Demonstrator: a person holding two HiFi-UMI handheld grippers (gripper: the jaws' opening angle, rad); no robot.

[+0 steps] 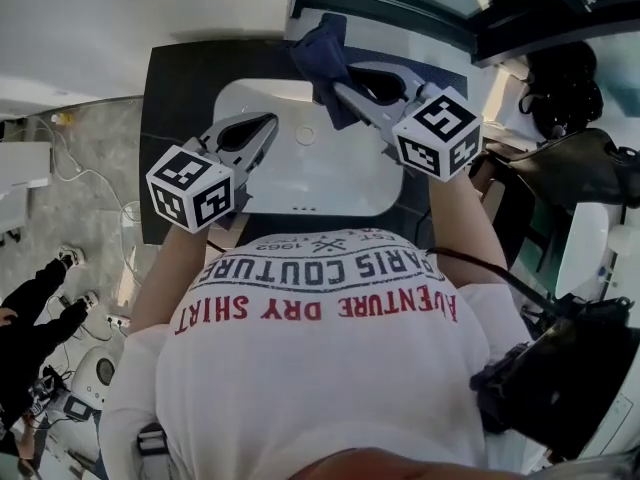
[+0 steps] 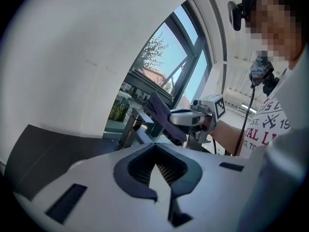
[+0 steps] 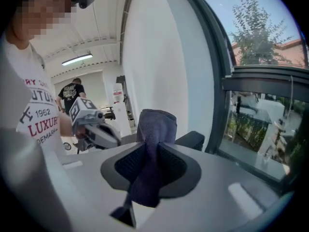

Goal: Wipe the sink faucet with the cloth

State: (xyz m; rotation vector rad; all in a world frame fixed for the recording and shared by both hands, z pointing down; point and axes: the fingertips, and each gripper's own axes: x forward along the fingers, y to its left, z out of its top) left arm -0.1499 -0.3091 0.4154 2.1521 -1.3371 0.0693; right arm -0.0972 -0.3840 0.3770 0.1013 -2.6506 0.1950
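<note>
My right gripper (image 1: 340,86) is shut on a dark blue cloth (image 1: 325,48), holding it above the back rim of the white sink (image 1: 340,183). In the right gripper view the cloth (image 3: 155,124) stands up bunched between the jaws of the right gripper (image 3: 153,151) and hangs down behind them. The left gripper view shows the metal faucet (image 2: 129,129) just left of and below the cloth (image 2: 163,112); I cannot tell whether they touch. In the head view the cloth hides the faucet. My left gripper (image 1: 268,123) hovers over the basin's left side, shut on nothing (image 2: 155,153).
A dark countertop (image 1: 180,98) surrounds the basin, with a white wall to the left and a window frame (image 1: 400,3) right behind the sink. The drain (image 1: 305,135) lies mid-basin. Black gear (image 1: 565,88) sits at the right. Another person's dark sleeves (image 1: 35,308) show at the lower left.
</note>
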